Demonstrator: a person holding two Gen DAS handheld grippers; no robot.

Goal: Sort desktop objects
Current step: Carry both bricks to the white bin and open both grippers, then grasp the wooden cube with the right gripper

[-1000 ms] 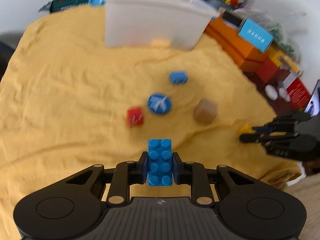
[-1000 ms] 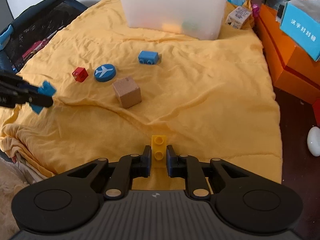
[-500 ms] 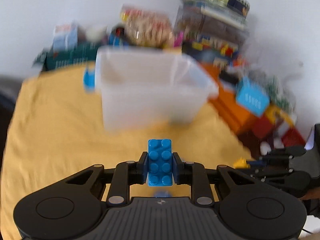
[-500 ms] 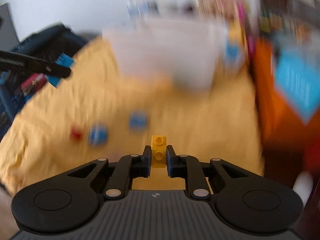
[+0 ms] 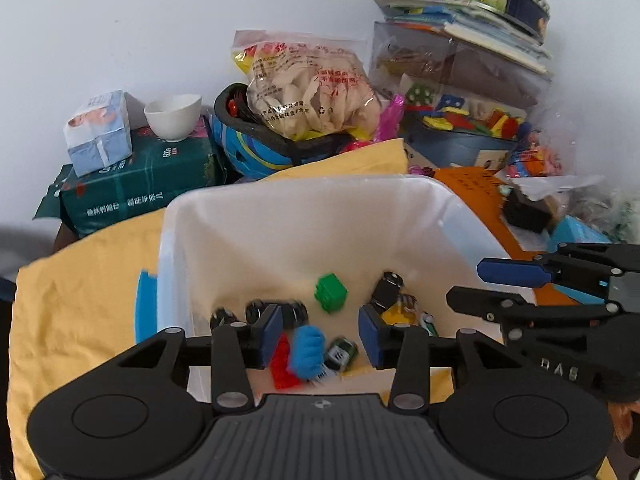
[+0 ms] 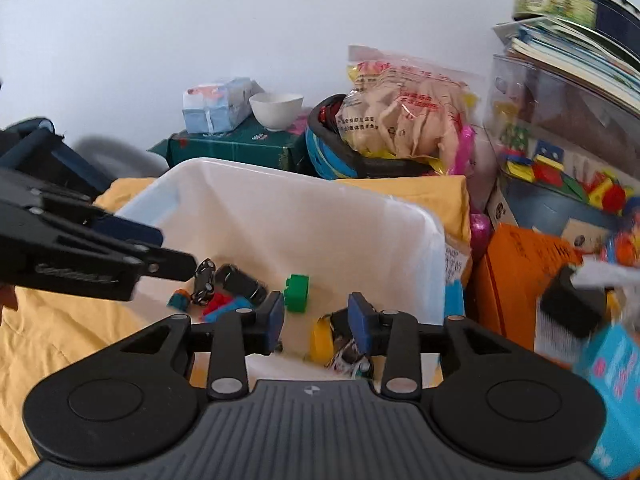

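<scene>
Now, left claw [image 5: 318,330]: my jaws just opened, blue brick [image 5: 307,351] dropping free between them.
Right claw [image 6: 316,322]: also just parted, empty.
White bin [image 5: 304,216]: directly beneath both; I retreat next.

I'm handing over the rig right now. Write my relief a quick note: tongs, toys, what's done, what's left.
Left tongs: just opened above the bin; blue brick is dropping in, no longer gripped.
Right tongs: just opened above the bin too, nothing between the jaws; yellow brick is below them in the bin.
Done: both bricks released; green brick and toy cars already inside.
Left: toys on the yellow cloth are out of view now, so check there.
</scene>
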